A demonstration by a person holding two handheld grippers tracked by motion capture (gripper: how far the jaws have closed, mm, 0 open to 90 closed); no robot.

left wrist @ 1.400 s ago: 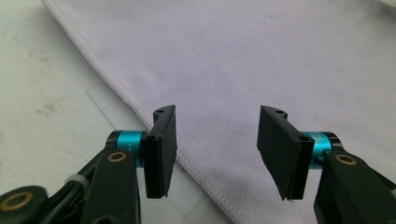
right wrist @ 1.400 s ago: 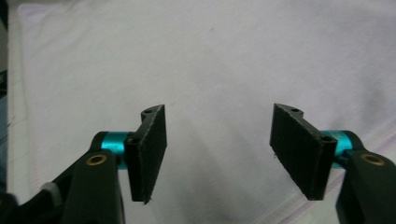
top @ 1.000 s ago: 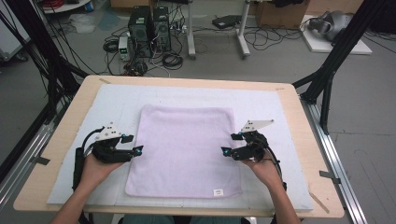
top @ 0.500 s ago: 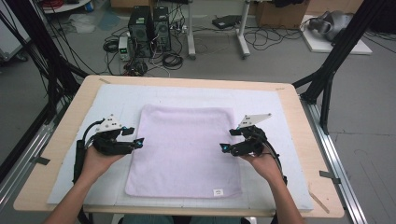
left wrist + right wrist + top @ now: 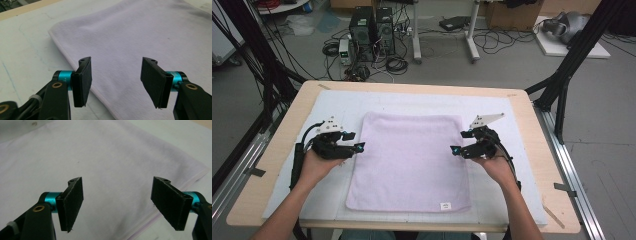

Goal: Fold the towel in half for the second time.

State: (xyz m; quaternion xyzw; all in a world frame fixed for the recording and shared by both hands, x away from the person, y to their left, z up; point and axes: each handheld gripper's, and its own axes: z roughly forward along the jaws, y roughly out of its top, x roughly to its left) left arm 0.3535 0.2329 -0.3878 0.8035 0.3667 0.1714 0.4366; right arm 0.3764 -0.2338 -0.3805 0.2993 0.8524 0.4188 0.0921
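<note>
A: Where's the towel (image 5: 409,160)?

B: Flat, mid worktop (image 5: 532,125), on a white mat (image 5: 337,105). Lilac, roughly square, small white tag (image 5: 445,206) at the near right corner.

A: Left tool (image 5: 360,146)?

B: At the towel's left edge, about halfway btwn near & far. Jaws spread, nothing btwn them; they've just been closing a bit. In the left gripper view the hemmed edge runs diagonally under the left pad (image 5: 82,82), w/ the right pad (image 5: 153,82) over cloth. Can't tell if the pads touch the cloth.

A: Right tool (image 5: 454,149)?

B: Mirror of it, at the right edge, a bit inside the hem. Jaws spread wide, nothing gripped. In the right gripper view both pads are over towel, and the edge passes just beside the right pad (image 5: 170,203).

A: Room to move?

B: Plenty. Bare mat strip on the left, right & far side of the towel; bare wood beyond that to the worktop rim. Near edge of the towel sits close to the mat's near edge. Forearms come in from the near side, well apart, whole towel btwn them.

A: Off the worktop?

B: Black frame posts (image 5: 562,80) at the far right & far left corners; cables & PC towers (image 5: 372,27) on the floor beyond the far edge.
</note>
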